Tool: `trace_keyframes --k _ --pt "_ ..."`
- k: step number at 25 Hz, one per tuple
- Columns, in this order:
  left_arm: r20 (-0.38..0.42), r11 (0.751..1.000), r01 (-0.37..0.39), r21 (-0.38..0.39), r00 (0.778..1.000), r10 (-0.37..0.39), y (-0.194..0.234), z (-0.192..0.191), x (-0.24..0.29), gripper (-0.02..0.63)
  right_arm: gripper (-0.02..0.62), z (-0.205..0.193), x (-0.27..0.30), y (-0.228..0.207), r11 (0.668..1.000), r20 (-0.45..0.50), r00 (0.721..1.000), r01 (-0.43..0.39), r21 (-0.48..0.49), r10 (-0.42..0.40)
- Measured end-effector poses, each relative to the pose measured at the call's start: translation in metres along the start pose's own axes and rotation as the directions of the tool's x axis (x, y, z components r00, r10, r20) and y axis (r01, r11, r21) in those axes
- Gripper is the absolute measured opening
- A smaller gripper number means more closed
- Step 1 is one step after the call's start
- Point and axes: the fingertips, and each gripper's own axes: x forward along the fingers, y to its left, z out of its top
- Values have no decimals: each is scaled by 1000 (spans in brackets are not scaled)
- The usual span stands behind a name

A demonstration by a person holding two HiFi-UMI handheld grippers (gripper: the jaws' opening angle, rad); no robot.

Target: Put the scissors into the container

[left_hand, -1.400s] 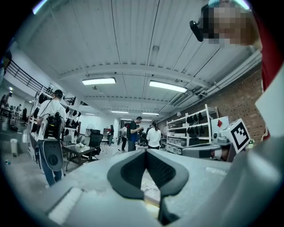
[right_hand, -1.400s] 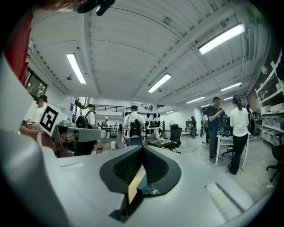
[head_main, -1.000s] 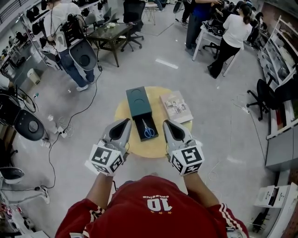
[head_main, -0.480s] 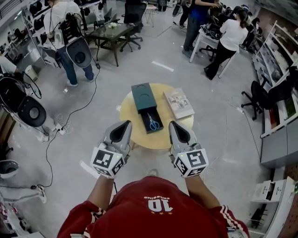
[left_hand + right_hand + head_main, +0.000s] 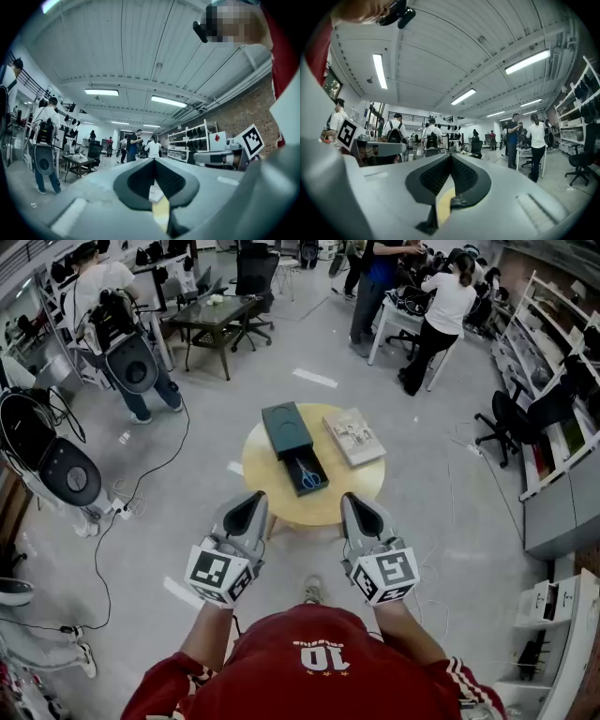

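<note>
Blue-handled scissors (image 5: 310, 478) lie inside the open dark tray of a dark green container (image 5: 294, 446) on a small round yellow table (image 5: 281, 498). My left gripper (image 5: 250, 504) and right gripper (image 5: 353, 503) hang side by side in front of the table's near edge, short of it, both shut with nothing in them. In the left gripper view the jaws (image 5: 153, 161) meet at their tips and point out over the room. The right gripper view shows its jaws (image 5: 450, 158) closed together the same way, with a sliver of yellow table below.
A book (image 5: 353, 436) lies on the table to the right of the container. Cables trail over the grey floor at the left. People stand at desks and chairs at the back, shelving runs along the right wall, and black round equipment (image 5: 67, 479) stands at the left.
The person has stepped back from the table. Both grippers, which reached over its near edge, now hang short of it. The scissors stay in the tray.
</note>
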Motion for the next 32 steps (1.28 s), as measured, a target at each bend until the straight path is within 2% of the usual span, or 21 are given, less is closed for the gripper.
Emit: trace_keyframes --k 12,17,32 --pt "4 999 37 8 999 -37 -30 1 -38 0 0 2 -49 29 999 25 999 48 -18 -48" --pt "9 999 31 11 999 -32 -29 6 -43 0 0 8 -53 29 997 33 997 71 -27 -70" --pt "28 1000 12 14 1000 -12 -23 11 -56 0 0 9 -47 43 998 28 998 58 -30 -57"
